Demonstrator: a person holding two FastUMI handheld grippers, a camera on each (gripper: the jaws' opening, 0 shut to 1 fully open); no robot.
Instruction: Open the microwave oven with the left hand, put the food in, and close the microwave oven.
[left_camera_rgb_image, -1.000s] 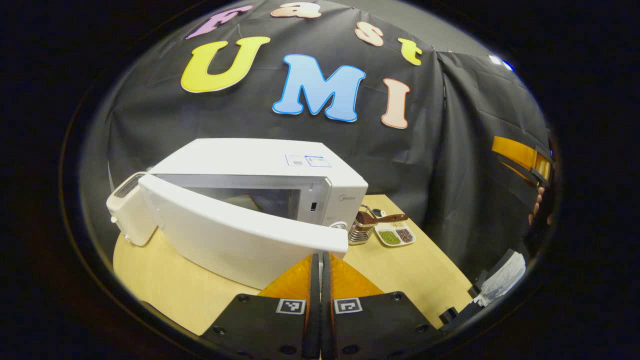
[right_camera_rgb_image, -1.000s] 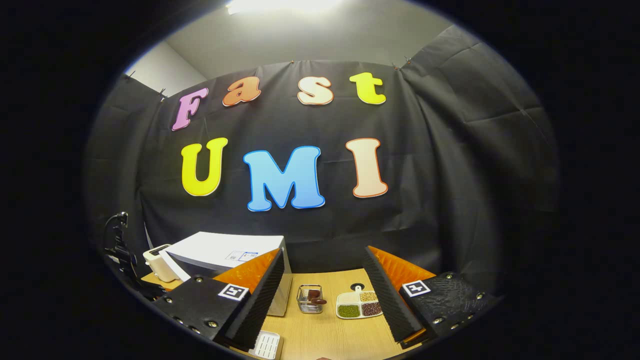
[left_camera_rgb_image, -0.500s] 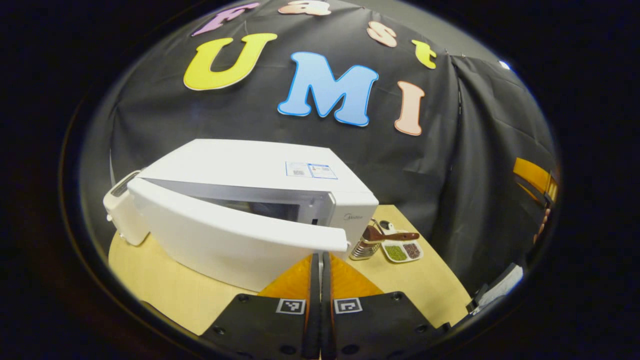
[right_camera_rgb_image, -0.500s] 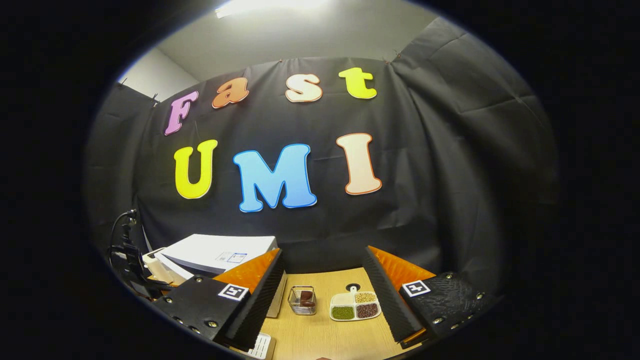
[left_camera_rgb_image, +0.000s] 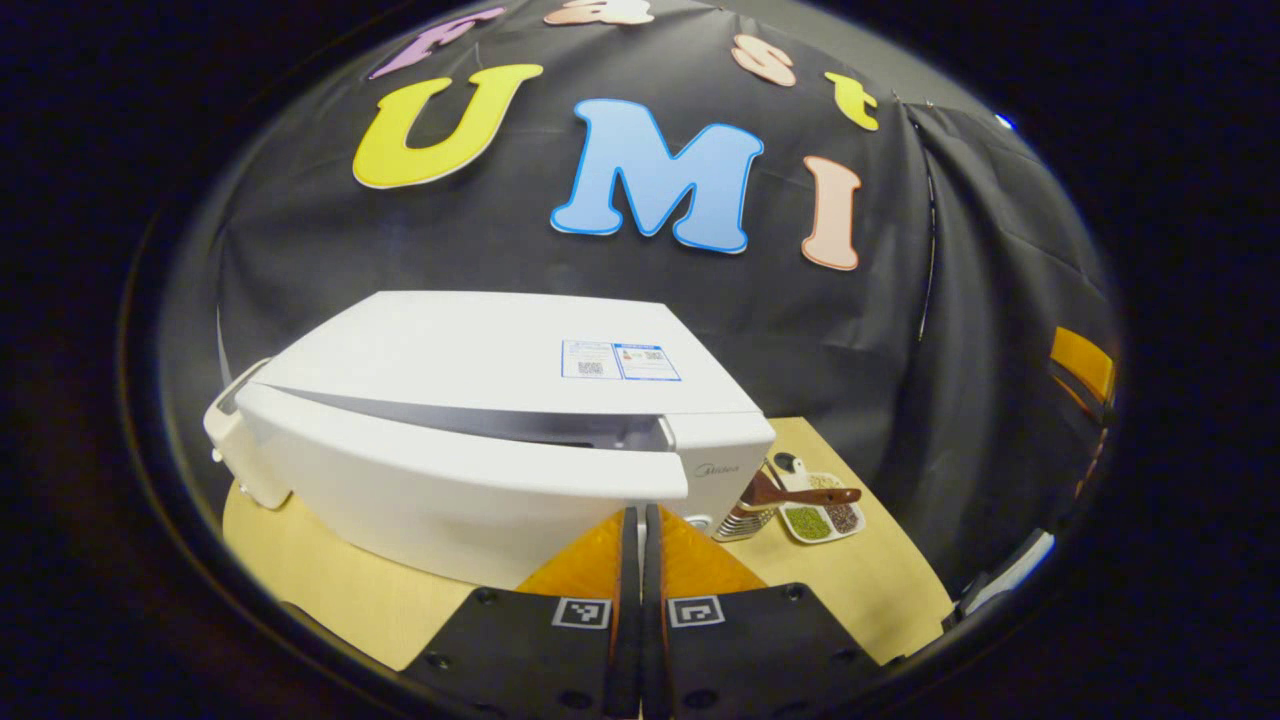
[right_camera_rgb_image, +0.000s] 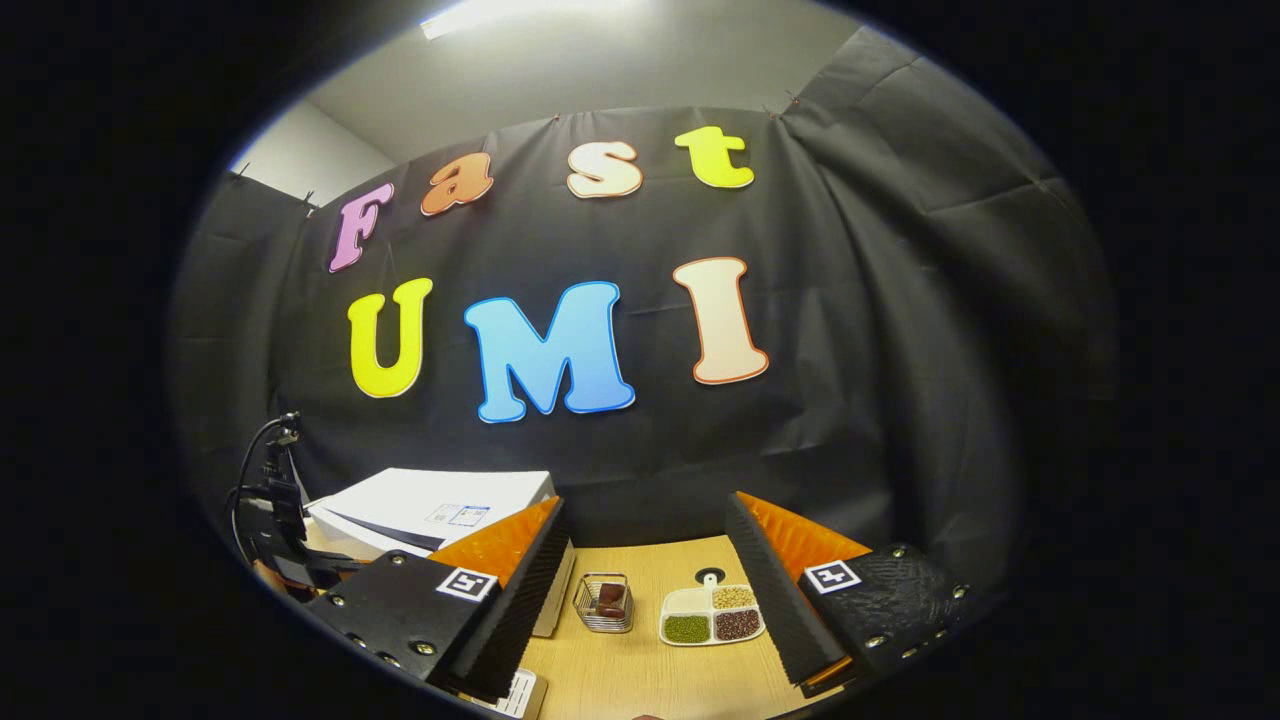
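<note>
Fingers of the left gripper (left_camera_rgb_image: 640, 570) are lying pressed together with nothing between them, and their tips are sitting just under the free edge of the white microwave door (left_camera_rgb_image: 450, 470), close to touching it; real contact cannot be told. Straight ahead of this claw the boxy white microwave oven (left_camera_rgb_image: 480, 345) is standing on the light wooden table (left_camera_rgb_image: 320, 580), and its door is staying slightly ajar, with a thin dark gap along the top. Ahead and to the right of the claw, a small wire basket (left_camera_rgb_image: 742, 515) with a brown piece in it is standing beside a white divided dish (left_camera_rgb_image: 822, 512) of green, dark and pale grains. To the far left, a small white appliance (left_camera_rgb_image: 235, 450) is sitting against the oven's side. The right gripper (right_camera_rgb_image: 645, 580) is hovering high above the table with its fingers spread wide apart and holding nothing; between them, farther ahead, the same basket (right_camera_rgb_image: 605, 600) and dish (right_camera_rgb_image: 710, 615) are showing, and the oven (right_camera_rgb_image: 440, 500) is ahead to its left. Food inside the oven cannot be told.
</note>
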